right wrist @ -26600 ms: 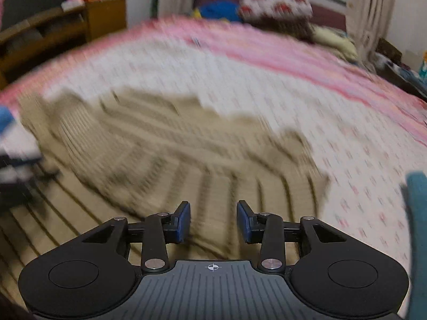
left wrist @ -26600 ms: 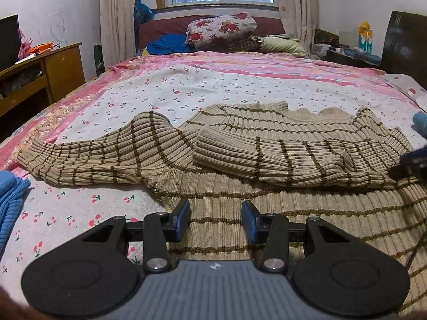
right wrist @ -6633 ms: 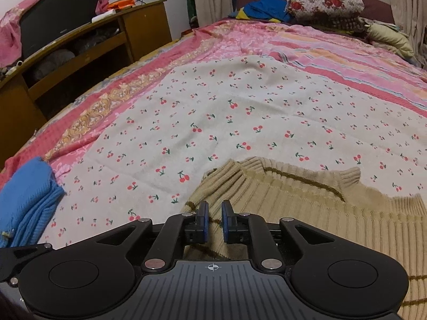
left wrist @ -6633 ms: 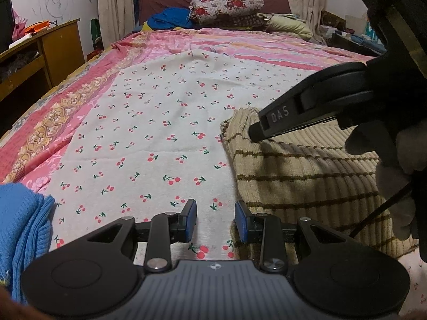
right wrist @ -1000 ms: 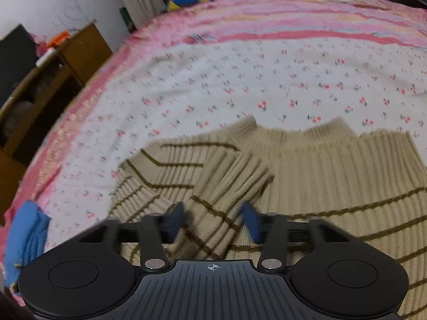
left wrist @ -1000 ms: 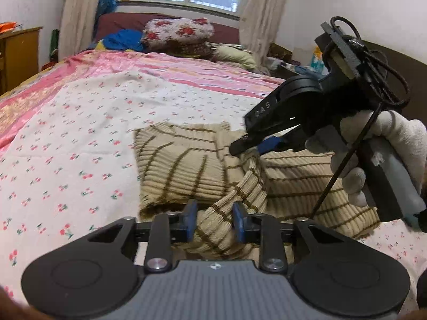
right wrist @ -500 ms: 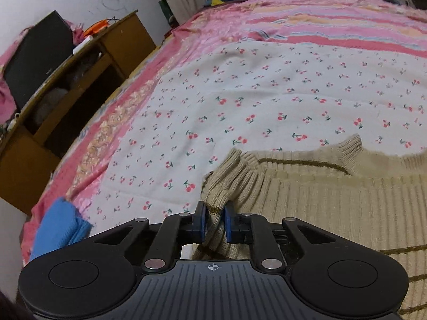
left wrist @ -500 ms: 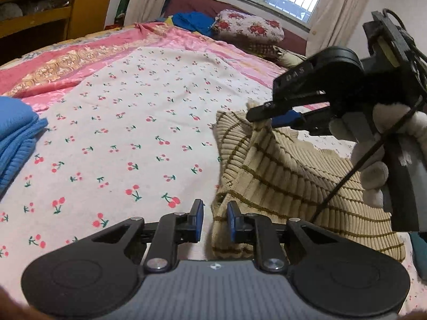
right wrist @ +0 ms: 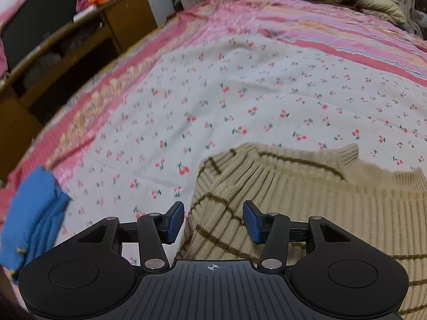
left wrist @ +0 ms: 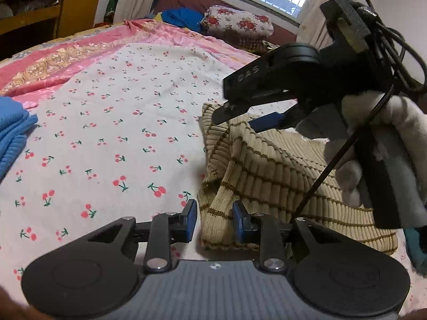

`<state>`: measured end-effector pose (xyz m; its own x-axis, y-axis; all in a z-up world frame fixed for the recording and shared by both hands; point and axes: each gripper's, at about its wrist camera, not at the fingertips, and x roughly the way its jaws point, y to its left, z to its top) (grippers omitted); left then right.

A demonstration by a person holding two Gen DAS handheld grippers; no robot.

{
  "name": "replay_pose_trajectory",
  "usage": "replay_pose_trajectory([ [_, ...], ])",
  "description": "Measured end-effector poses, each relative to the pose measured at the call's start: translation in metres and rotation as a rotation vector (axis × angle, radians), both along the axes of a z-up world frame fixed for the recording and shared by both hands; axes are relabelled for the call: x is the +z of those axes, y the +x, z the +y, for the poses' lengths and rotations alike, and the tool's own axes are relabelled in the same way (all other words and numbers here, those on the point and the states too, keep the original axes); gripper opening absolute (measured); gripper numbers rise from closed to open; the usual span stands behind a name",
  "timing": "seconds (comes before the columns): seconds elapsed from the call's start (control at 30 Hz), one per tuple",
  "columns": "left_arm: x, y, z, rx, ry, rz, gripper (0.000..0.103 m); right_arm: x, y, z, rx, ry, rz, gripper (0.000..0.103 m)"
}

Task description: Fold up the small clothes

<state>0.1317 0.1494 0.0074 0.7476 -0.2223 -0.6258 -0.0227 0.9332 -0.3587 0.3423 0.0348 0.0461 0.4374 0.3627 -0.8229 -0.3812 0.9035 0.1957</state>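
A tan ribbed sweater with brown stripes (left wrist: 269, 170) lies partly folded on the cherry-print sheet (left wrist: 112, 133). My left gripper (left wrist: 214, 220) is open, its pads on either side of the sweater's near folded edge. My right gripper (right wrist: 213, 220) is open just above the sweater's left folded edge (right wrist: 267, 213), holding nothing. In the left wrist view the right gripper (left wrist: 240, 114) shows over the sweater's far corner, held by a white-gloved hand (left wrist: 384, 144).
A folded blue garment (left wrist: 13, 130) lies at the bed's left edge, also in the right wrist view (right wrist: 32, 213). A wooden cabinet (right wrist: 66, 53) stands left of the bed. Pillows (left wrist: 237, 24) and a window are at the far end.
Both grippers were shut on the sweater's edge half a second ago and have opened, letting the fabric drop onto the bed. The right gripper has lifted slightly.
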Motion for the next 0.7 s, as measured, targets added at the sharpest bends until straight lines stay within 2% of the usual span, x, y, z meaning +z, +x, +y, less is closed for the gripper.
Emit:
replay_pose_trajectory([
  [0.1, 0.002, 0.000, 0.004, 0.006, -0.018, -0.020, 0.035, -0.001, -0.006, -0.003, 0.008, -0.006, -0.019, 0.048],
  [0.27, 0.003, 0.021, 0.020, -0.012, -0.133, -0.022, 0.038, 0.015, -0.021, -0.032, -0.009, 0.062, -0.064, 0.048],
  [0.4, -0.001, 0.053, 0.028, -0.039, -0.237, 0.012, 0.042, 0.022, -0.028, -0.059, -0.045, 0.105, -0.068, 0.048],
  [0.47, -0.001, 0.064, 0.028, -0.049, -0.242, 0.009, 0.048, 0.020, -0.031, -0.072, -0.063, 0.120, -0.054, 0.048],
  [0.53, -0.001, 0.077, 0.023, -0.075, -0.210, 0.015, 0.060, 0.016, -0.033, -0.085, -0.079, 0.139, -0.040, 0.048],
  [0.63, -0.010, 0.093, 0.016, -0.074, -0.178, 0.056, 0.061, 0.011, -0.036, -0.101, -0.098, 0.172, -0.022, 0.048],
  [0.7, -0.013, 0.093, 0.014, -0.073, -0.185, 0.045, 0.065, 0.008, -0.037, -0.111, -0.112, 0.192, -0.016, 0.048],
])
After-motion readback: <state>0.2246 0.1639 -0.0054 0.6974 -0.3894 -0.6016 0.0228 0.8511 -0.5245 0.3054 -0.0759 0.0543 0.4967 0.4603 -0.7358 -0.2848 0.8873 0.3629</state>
